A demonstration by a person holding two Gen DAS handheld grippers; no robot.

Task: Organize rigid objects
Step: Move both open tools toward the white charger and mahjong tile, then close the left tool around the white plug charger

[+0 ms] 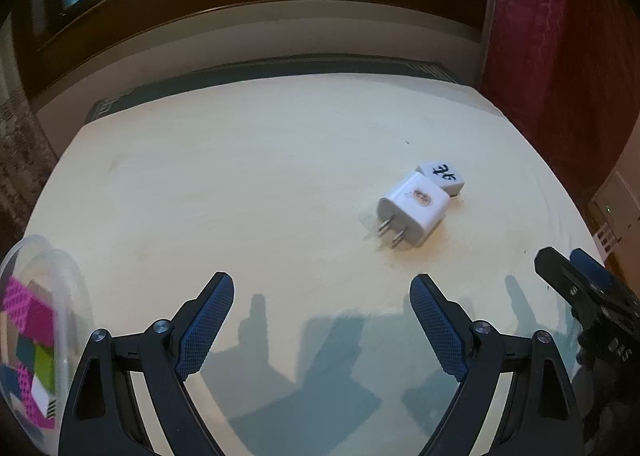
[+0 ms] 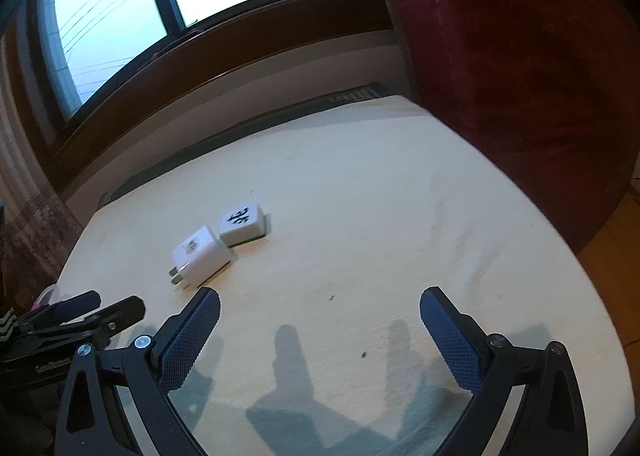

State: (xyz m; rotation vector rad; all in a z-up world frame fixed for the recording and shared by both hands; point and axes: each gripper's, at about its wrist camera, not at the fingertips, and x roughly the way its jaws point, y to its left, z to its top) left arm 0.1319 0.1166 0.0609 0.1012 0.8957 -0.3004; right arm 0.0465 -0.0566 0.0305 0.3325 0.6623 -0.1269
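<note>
A white plug adapter lies on its side on the pale round table, prongs toward me. Touching its far end is a white mahjong tile with a dark character on top. My left gripper hangs open over the table, nearer than both and to their left. In the right wrist view the adapter and the tile lie ahead and to the left of my open right gripper. Nothing is between either pair of fingers.
A clear plastic container holding colourful patterned blocks stands at the table's left edge. The right gripper shows at the right edge of the left view. A dark red curtain hangs beyond the table's right side, a window behind.
</note>
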